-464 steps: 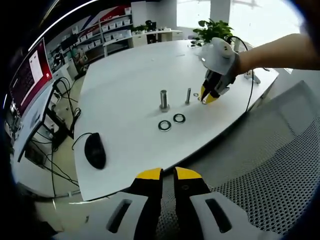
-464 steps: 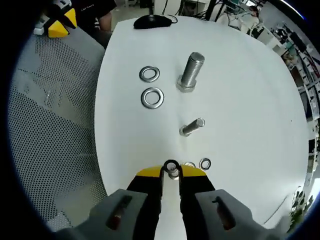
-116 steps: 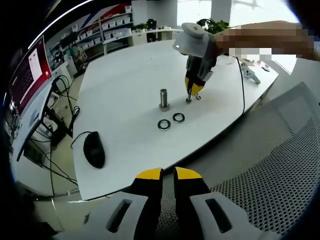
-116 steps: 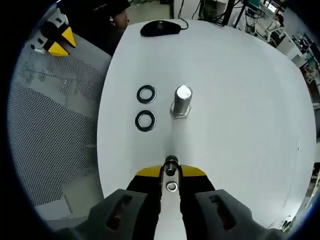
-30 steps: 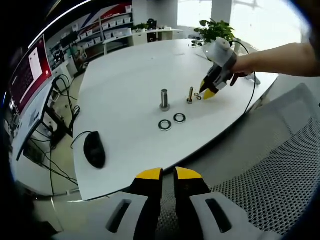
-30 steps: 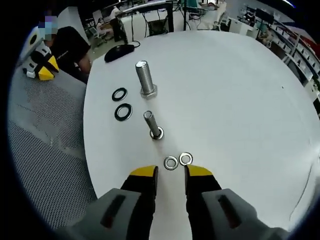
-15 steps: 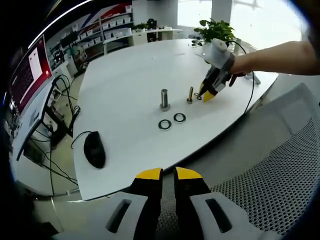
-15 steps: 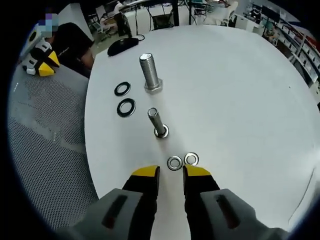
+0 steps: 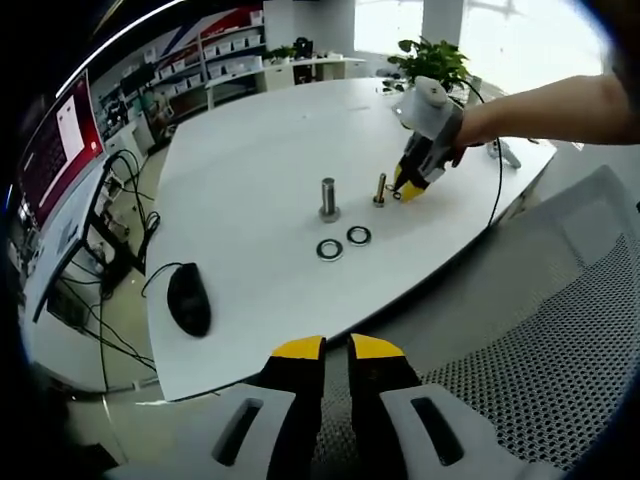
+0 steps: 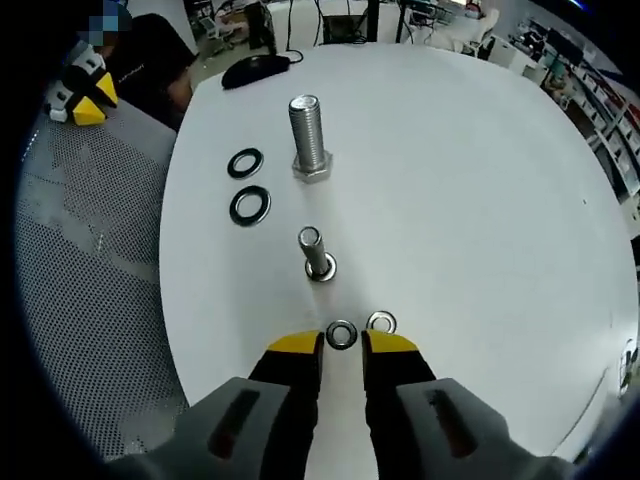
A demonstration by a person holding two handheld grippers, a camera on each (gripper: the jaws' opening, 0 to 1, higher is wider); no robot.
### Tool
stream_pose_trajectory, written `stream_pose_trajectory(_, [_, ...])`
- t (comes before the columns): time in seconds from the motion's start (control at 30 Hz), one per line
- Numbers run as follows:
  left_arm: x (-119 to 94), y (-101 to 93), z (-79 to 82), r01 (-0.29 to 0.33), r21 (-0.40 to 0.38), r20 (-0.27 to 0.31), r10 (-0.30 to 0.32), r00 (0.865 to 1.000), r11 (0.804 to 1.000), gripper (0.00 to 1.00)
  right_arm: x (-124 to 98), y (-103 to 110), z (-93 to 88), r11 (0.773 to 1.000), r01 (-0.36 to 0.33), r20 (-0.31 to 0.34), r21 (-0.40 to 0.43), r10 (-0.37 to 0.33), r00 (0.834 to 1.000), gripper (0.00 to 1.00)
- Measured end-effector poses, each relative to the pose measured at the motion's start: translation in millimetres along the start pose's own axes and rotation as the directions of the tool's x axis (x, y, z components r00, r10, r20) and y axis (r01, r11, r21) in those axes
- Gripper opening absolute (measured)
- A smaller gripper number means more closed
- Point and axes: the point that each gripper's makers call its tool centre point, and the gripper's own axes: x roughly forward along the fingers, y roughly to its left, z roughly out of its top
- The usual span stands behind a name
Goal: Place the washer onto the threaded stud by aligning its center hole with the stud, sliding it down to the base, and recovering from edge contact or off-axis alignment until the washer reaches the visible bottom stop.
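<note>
Right gripper view: the right gripper [image 10: 341,345], jaws slightly parted and empty, sits low over a loose washer [image 10: 341,334] lying flat on the table [image 10: 480,180], apparently to grasp it. Beyond it the small stud [image 10: 314,250] stands upright. The left gripper [image 9: 336,352] rests nearly closed, empty.

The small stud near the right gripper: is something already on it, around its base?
A washer appears to ring the foot of the small stud. The shaft above it is bare. Whether a second washer lies beneath cannot be seen.
</note>
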Motion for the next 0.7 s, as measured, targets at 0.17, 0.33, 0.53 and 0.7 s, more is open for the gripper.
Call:
stream_pose_trajectory(0.17, [0.0,0.1,0.0,-0.001,-0.001,0.001,0.001,1.000,1.000,0.06,1.4,-2.0,-0.4,1.000,0.007,-0.030,-0.024,-0.007,1.000,0.16])
stream_pose_trajectory(0.33, [0.0,-0.3,0.2,0.000,0.000,0.000,0.000,1.000,1.000,0.06,0.4,-0.3,-0.8,0.999,-0.013,-0.040,-0.034,0.012,0.999,0.16])
stream_pose_trajectory(0.53, [0.2,-0.2,0.4,-0.001,-0.001,0.001,0.001,1.000,1.000,0.06,-0.6,0.9,-3.1,0.996,-0.035,-0.066,-0.085,0.029,0.997,0.16])
stream_pose_trajectory(0.7, [0.2,-0.4,0.5,0.000,-0.001,0.001,0.000,1.000,1.000,0.06,0.1,1.9,-2.1,0.994,-0.039,-0.104,-0.104,0.028,0.994,0.16])
